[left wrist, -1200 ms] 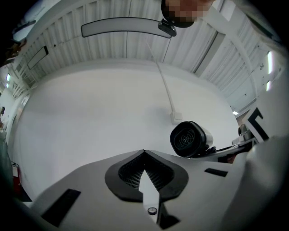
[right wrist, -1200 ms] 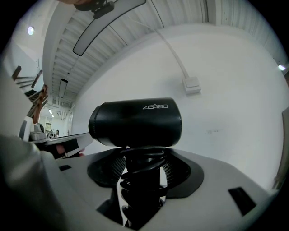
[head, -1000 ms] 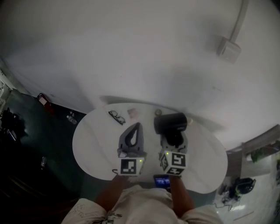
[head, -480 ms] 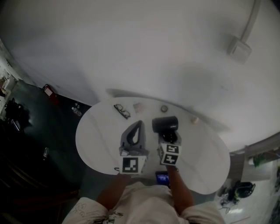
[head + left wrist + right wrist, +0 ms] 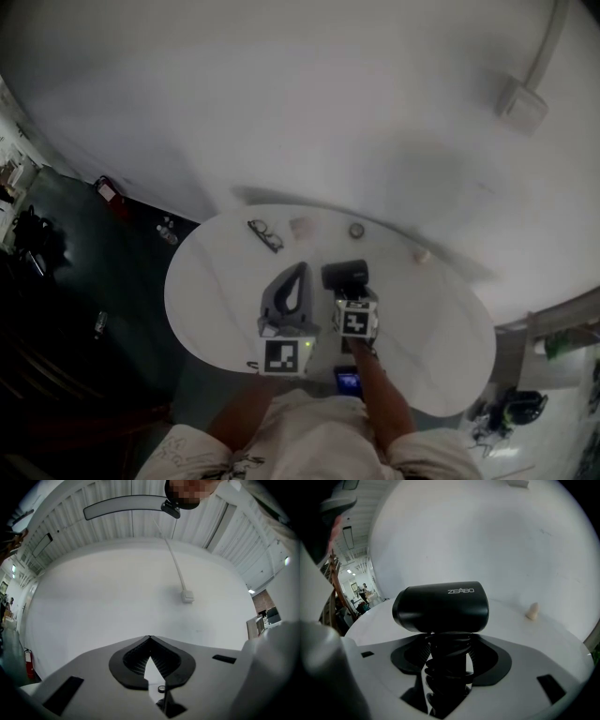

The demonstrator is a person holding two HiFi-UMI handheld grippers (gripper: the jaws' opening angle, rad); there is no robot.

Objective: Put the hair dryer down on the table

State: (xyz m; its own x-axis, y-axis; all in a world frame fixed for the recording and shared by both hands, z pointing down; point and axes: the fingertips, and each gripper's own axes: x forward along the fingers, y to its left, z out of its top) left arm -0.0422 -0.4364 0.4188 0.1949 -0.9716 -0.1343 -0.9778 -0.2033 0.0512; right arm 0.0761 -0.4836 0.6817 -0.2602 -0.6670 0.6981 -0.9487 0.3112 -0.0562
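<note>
Hair dryer (image 5: pixel 440 606), black with ZEABO printed on its barrel, is held in the right gripper (image 5: pixel 449 646). Both jaws press on its handle, which has a black cord (image 5: pixel 446 667) coiled round it. The barrel lies crosswise just beyond the jaw tips. In the head view the dryer is over the middle of the white table (image 5: pixel 211 291), a little toward the far edge. No view shows whether it touches the tabletop.

The left gripper (image 5: pixel 150 638) has its jaws closed, with the tips meeting in a point and nothing between them. It is just beside the right gripper, on its left, also over the middle of the table, and it points toward the far edge and the white wall behind.

A pair of glasses (image 5: pixel 265 235) lies near the far left edge, with a small pale thing (image 5: pixel 302 226) just beside it to the right. A small round thing (image 5: pixel 356 230) lies near the far edge behind the dryer, and a small beige thing (image 5: pixel 531 611) sits toward the far right edge, well apart from the dryer. A phone (image 5: pixel 348 381) with a lit screen lies at the near edge, under the person's right forearm
</note>
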